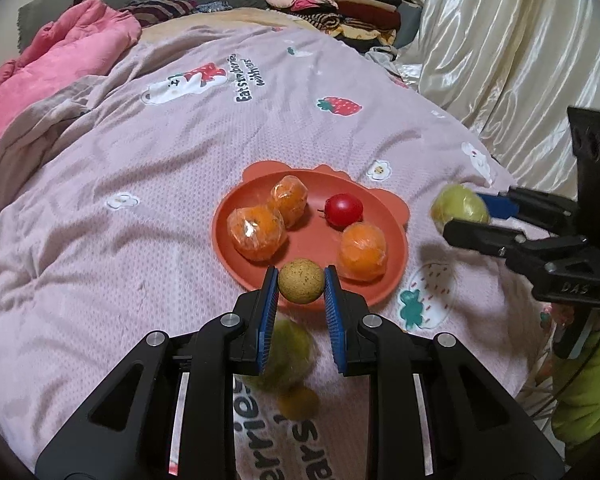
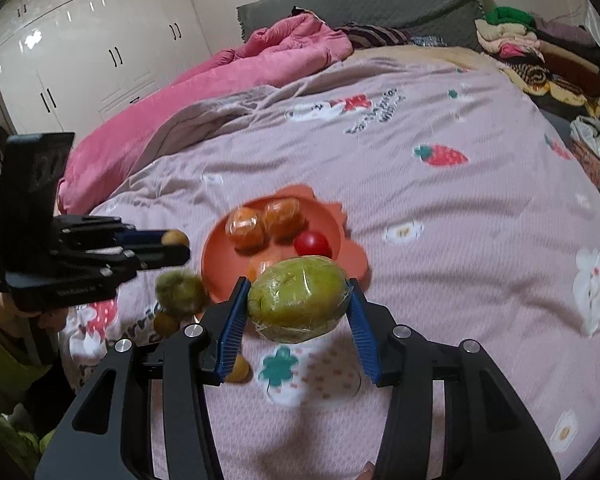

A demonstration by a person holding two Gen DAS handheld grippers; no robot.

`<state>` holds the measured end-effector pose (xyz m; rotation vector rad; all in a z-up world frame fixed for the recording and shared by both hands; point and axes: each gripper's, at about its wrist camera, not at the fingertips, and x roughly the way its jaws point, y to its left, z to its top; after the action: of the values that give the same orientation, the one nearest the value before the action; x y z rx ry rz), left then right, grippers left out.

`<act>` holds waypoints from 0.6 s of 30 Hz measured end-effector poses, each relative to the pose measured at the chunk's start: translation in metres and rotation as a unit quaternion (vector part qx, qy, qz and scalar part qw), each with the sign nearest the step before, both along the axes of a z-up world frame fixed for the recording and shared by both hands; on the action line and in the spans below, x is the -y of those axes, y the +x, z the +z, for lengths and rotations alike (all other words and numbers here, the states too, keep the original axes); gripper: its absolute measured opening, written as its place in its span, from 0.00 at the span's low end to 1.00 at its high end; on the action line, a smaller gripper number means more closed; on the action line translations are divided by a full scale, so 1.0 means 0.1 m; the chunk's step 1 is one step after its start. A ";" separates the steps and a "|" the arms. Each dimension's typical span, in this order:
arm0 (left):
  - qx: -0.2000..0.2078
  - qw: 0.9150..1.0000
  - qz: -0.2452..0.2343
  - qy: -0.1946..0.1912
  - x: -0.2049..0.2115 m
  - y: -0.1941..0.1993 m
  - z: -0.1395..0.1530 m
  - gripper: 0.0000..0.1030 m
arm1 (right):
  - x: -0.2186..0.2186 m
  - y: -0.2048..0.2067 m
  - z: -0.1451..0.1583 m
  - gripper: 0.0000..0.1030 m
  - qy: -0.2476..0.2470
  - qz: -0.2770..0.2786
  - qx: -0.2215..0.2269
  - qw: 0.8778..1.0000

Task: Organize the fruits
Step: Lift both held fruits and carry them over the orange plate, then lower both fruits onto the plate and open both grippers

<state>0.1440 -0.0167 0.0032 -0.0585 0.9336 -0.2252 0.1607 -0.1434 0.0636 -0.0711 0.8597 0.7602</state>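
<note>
Where the left gripper [image 1: 301, 286] reaches over the near rim of the orange plate [image 1: 392, 208], its blue pads are pinched on a small round tan fruit [image 1: 301, 286] with a speckled, matte skin, held above the bedspread. To its right, the right gripper [image 2: 298, 304] clamps a larger green fruit [image 2: 298, 304], oval and wrapped in shiny clear film, also held clear of the bed just short of the plate.

On the plate lie three film-wrapped oranges [image 1: 258, 234] and one glossy red fruit [image 1: 343, 210]; two oranges touch each other at the left, the third sits near the right front edge, and the red fruit lies between them toward the back. The plate has a scalloped rim and rests on a pink bedspread [image 1: 140, 216] printed with strawberries and lettering.

Still on the bedspread under the left gripper are a blurred green fruit [image 1: 290, 354] and, just beside it, a small brown fruit [image 1: 298, 402]; the right wrist view shows one more small tan fruit [image 2: 236, 370] beside its left pad. A pink quilt [image 1: 60, 52] is bunched at the far left, folded clothes [image 1: 336, 4] are stacked at the head of the bed, and a cream satin cover [image 1: 508, 68] lies along the right.
</note>
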 end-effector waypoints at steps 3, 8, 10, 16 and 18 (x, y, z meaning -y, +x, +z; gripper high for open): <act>-0.005 1.000 -0.003 0.003 0.01 0.07 -0.03 0.15 | -0.05 0.07 0.03 0.45 -0.002 0.003 0.004 1.000; -0.014 1.000 -0.011 0.010 0.05 0.17 -0.07 0.15 | -0.13 0.17 0.05 0.45 -0.006 0.009 0.007 1.000; -0.015 1.000 -0.012 0.011 0.06 0.20 -0.08 0.15 | -0.16 0.20 0.04 0.45 -0.008 0.010 0.007 1.000; -0.020 1.000 -0.015 0.014 0.06 0.26 -0.11 0.15 | -0.24 0.25 0.00 0.45 -0.015 0.016 0.004 1.000; -0.021 1.000 -0.016 0.014 0.06 0.26 -0.12 0.15 | -0.26 0.26 -0.01 0.45 -0.015 0.019 0.003 1.000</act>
<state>0.1698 -0.0224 -0.0085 -0.0220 0.9795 -0.2399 0.1863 -0.1175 0.0624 -0.1161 0.8658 0.7816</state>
